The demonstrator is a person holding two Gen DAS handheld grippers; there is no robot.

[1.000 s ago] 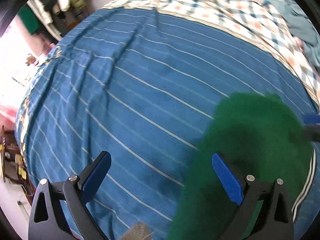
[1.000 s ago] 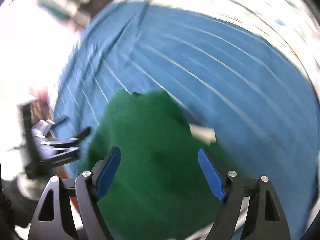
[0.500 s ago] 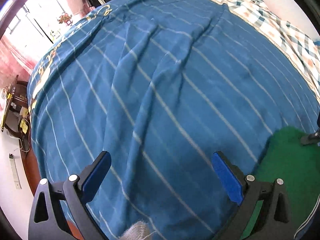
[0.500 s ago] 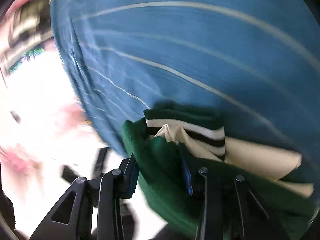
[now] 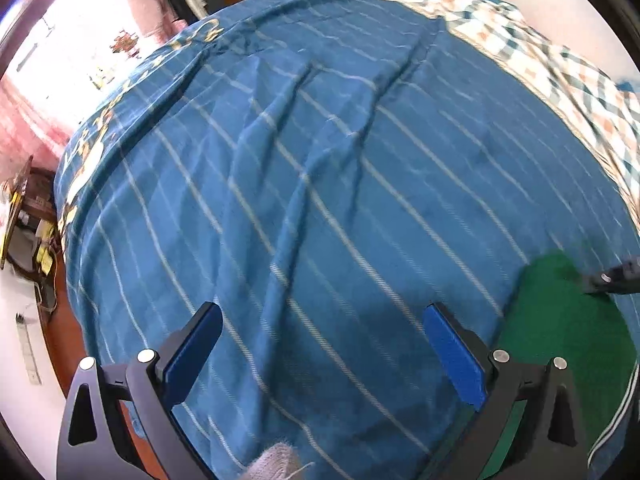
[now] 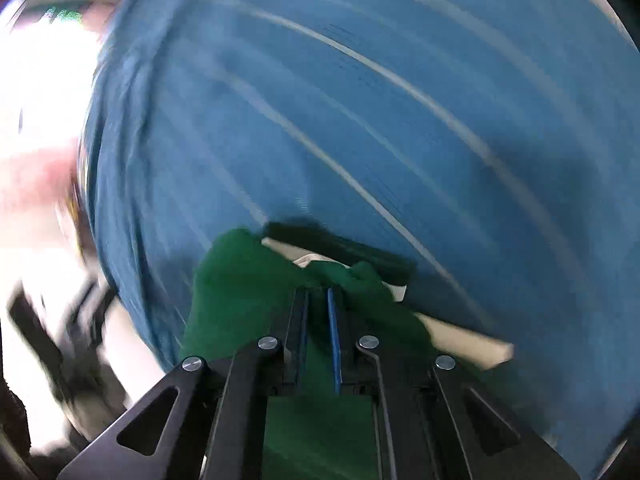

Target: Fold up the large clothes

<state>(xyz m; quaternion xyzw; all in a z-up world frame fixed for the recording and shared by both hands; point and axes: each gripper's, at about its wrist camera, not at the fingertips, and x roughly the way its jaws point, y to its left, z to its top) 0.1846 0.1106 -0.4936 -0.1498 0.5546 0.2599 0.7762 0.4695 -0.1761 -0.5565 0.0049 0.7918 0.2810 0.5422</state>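
Green garment lies on the blue striped bedspread, off to the right of the left gripper, whose jaws gape empty over bare cover, while the right gripper has just been closing and now pinches its edge.
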